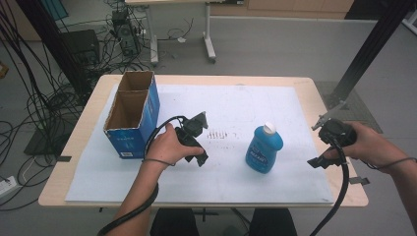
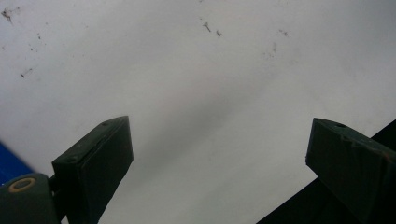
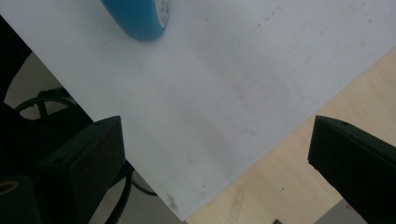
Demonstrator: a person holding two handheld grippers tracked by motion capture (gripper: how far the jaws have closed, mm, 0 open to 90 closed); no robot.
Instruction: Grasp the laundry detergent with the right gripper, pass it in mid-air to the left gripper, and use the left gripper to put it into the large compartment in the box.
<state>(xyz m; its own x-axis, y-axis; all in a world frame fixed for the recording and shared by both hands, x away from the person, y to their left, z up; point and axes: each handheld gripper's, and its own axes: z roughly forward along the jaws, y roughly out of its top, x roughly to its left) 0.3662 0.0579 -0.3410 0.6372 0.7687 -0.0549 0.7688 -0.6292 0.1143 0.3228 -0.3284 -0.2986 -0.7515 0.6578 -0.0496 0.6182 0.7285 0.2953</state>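
A blue plastic bottle (image 1: 264, 149) with a white cap lies on the white sheet (image 1: 246, 101), right of centre. An open-topped blue cardboard box (image 1: 129, 140) stands at the sheet's left edge. A hand holds my left gripper (image 1: 196, 142) between box and bottle, pointing down at the sheet. In the left gripper view my left gripper (image 2: 219, 135) is open with bare sheet between its jaws. My right gripper (image 1: 320, 143) hovers at the sheet's right edge, right of the bottle. In the right gripper view my right gripper (image 3: 217, 130) is open and holds nothing, with the bottle's end (image 3: 140, 18) farther off.
The wooden table (image 1: 307, 84) shows a bare strip around the sheet. Faint dark marks (image 1: 216, 134) dot the sheet's middle. Beyond the table, cables (image 1: 39, 98) lie on the floor at left, with a desk frame (image 1: 209, 46) behind. A dark post (image 1: 364, 54) leans at right.
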